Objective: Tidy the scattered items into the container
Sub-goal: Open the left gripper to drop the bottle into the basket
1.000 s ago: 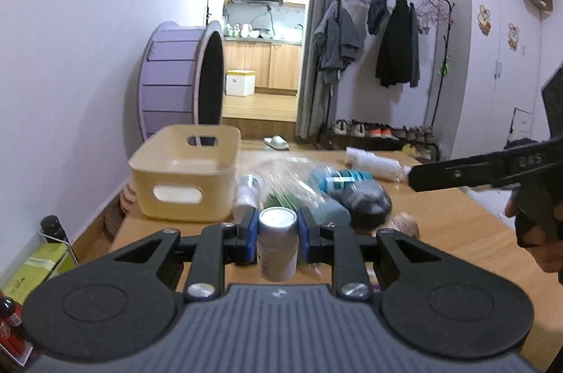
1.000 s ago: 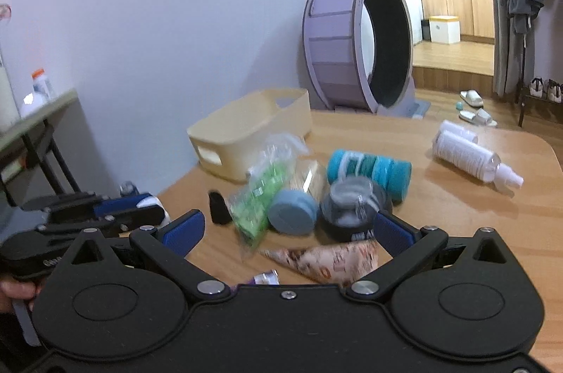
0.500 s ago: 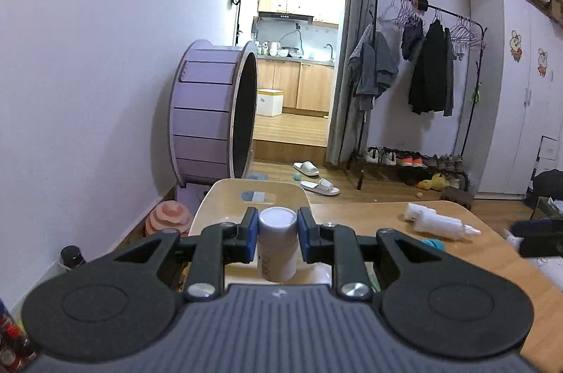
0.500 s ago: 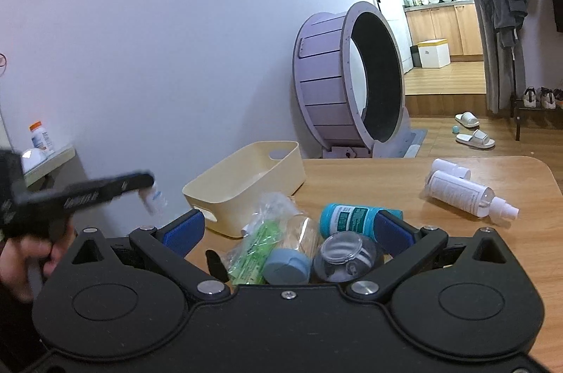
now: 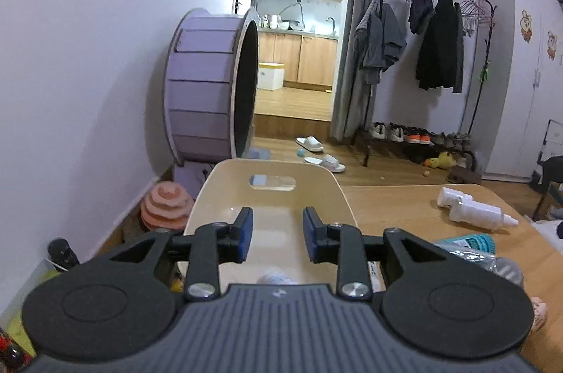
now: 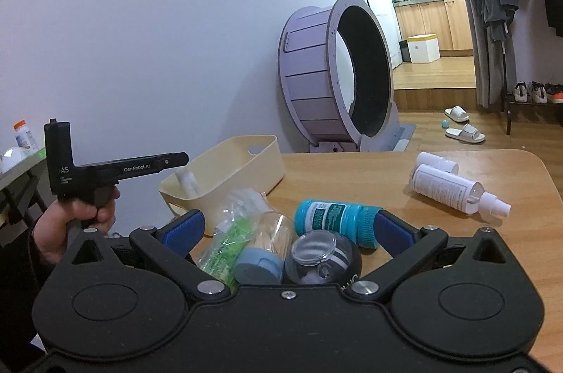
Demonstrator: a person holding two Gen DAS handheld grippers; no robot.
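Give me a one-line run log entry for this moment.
left gripper: open above cream bin | white bottle: in bin | right gripper: open over table clutter, teal bottle ahead | spray bottle: on table

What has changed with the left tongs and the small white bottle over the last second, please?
The left tongs carried the white bottle over the cream bin and released it inside; they are now open. The right tongs stayed open over the pile.

The small white bottle stands half-hidden behind the cream bin's wall, label unreadable.
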